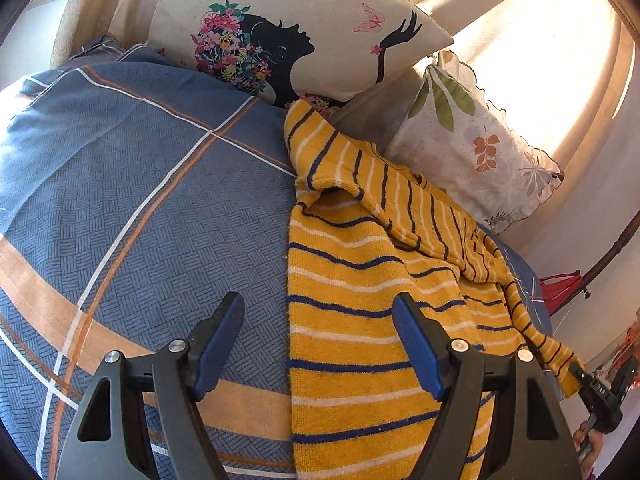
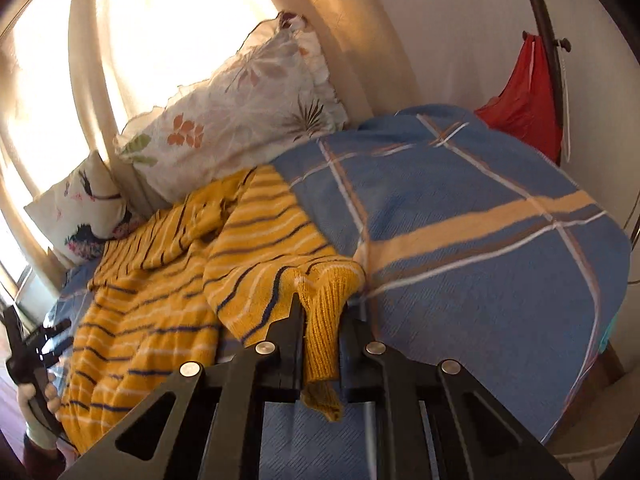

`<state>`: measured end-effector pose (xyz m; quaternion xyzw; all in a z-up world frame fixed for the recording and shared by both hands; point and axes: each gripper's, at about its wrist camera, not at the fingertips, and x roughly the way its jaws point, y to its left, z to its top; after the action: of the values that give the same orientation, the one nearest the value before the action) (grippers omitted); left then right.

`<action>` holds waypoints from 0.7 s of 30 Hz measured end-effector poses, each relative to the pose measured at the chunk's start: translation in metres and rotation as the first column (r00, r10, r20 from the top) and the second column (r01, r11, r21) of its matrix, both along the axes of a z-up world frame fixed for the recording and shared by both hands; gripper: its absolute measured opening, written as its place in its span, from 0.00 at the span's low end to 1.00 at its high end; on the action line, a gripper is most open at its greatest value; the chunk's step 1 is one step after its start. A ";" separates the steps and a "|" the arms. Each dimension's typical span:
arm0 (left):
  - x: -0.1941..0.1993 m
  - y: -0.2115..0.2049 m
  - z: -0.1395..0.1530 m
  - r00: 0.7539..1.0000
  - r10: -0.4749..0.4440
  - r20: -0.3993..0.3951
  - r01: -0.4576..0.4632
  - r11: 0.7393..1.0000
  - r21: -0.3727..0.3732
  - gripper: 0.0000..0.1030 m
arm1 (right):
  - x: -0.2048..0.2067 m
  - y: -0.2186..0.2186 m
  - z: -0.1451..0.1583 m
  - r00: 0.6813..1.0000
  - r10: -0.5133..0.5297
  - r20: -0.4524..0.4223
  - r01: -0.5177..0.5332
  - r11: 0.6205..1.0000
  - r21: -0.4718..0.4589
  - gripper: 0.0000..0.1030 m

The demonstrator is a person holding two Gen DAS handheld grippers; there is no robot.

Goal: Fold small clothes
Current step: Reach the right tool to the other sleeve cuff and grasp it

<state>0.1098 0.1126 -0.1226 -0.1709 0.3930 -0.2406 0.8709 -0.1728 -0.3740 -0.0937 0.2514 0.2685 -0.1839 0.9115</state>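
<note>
**A:** Report the position of the sweater.

**B:** The yellow striped sweater (image 1: pixel 360 320) lies on the blue plaid bedspread (image 1: pixel 140 200). Its body is spread flat along the right side of the left wrist view. One sleeve (image 1: pixel 316 152) is folded over toward the pillows, its cuff opening facing the camera.

**A:** State of the left gripper?

**B:** The left gripper (image 1: pixel 318 320) hangs above the bed with its jaws spread wide. Nothing is between them. One finger is over the bare bedspread; the other is over the sweater body, just inside its straight left edge.

**A:** State of the right gripper?

**B:** The right gripper (image 2: pixel 322 320) has its jaws drawn tight on the ribbed cuff (image 2: pixel 324 340) of the other sleeve. The cuff end droops down behind the jaws. The sleeve runs from the jaws back to the sweater body (image 2: pixel 140 320), which lies to the left in the right wrist view.

**A:** Surroundings?

**B:** Two pillows rest at the far edge of the bed, against the curtain (image 2: pixel 160 20): one with a printed woman's profile and butterflies (image 1: pixel 288 28), one with a leaf print and frilled edge (image 1: pixel 472 140). The folded sleeve tip touches the profile pillow. A red bag (image 2: pixel 524 100) hangs from a dark stand (image 2: pixel 548 40) beyond the bed corner.
</note>
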 end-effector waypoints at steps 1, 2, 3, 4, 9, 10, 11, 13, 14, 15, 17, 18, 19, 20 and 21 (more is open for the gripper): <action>0.000 0.000 0.000 1.000 -0.007 -0.001 0.007 1.000 -0.006 0.73 | 0.000 -0.014 0.012 0.999 -0.028 0.016 0.028 1.000 -0.003 0.14; 0.000 -0.001 0.000 1.000 -0.015 0.002 0.015 1.000 -0.009 0.73 | 0.000 -0.029 0.026 0.998 -0.061 0.028 0.062 0.998 -0.012 0.14; 0.000 -0.002 0.000 1.000 -0.023 0.007 0.023 1.000 -0.010 0.74 | 0.001 -0.046 0.040 0.994 -0.098 0.036 0.099 0.995 -0.022 0.14; -0.001 -0.003 0.000 0.999 -0.029 0.014 0.029 1.000 -0.008 0.74 | 0.005 -0.061 0.052 0.991 -0.126 0.040 0.127 0.992 -0.024 0.14; -0.002 -0.007 0.001 0.997 -0.066 0.029 0.066 0.998 -0.010 0.74 | 0.048 -0.109 0.106 0.982 -0.183 0.041 0.184 0.983 -0.008 0.13; -0.002 -0.007 0.001 0.997 -0.069 0.029 0.069 0.997 -0.016 0.74 | 0.063 -0.105 0.114 0.987 -0.161 0.032 0.161 0.987 -0.014 0.13; -0.002 -0.006 0.000 0.997 -0.073 0.026 0.073 0.997 -0.025 0.74 | 0.079 -0.096 0.120 0.991 -0.134 0.025 0.134 0.991 -0.027 0.13; 0.000 -0.002 0.000 0.997 -0.074 0.019 0.075 0.996 -0.051 0.75 | 0.121 -0.063 0.130 0.999 -0.049 0.000 0.049 0.997 -0.067 0.13; 0.000 -0.001 -0.001 0.997 -0.071 0.015 0.072 0.996 -0.062 0.75 | 0.145 -0.042 0.133 1.000 0.006 -0.015 -0.007 0.996 -0.084 0.13; 0.001 0.001 -0.002 0.998 -0.068 0.008 0.069 0.995 -0.073 0.76 | 0.169 -0.021 0.136 0.998 0.061 -0.032 -0.064 0.993 -0.096 0.13; 0.003 0.004 -0.003 0.998 -0.063 -0.001 0.063 0.994 -0.090 0.76 | 0.213 0.025 0.134 0.983 0.171 -0.060 -0.177 0.979 -0.100 0.13; 0.003 0.006 -0.004 0.998 -0.057 -0.005 0.056 0.994 -0.096 0.76 | 0.238 0.052 0.133 0.970 0.234 -0.073 -0.240 0.966 -0.095 0.13; 0.004 0.006 -0.004 0.999 -0.051 -0.010 0.050 0.994 -0.096 0.76 | 0.258 0.075 0.129 0.955 0.286 -0.083 -0.293 0.952 -0.091 0.13; 0.005 0.006 -0.005 0.998 -0.052 -0.016 0.051 0.994 -0.099 0.76 | 0.281 0.102 0.125 0.934 0.345 -0.094 -0.353 0.932 -0.086 0.13; 0.006 0.007 -0.006 0.998 -0.055 -0.019 0.053 0.993 -0.104 0.76 | 0.299 0.127 0.119 0.913 0.394 -0.108 -0.403 0.912 -0.080 0.13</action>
<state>0.1154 0.1197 -0.1282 -0.2077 0.3942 -0.2822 0.8496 0.1259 -0.2473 0.0253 0.1364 0.3451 -0.0185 0.9284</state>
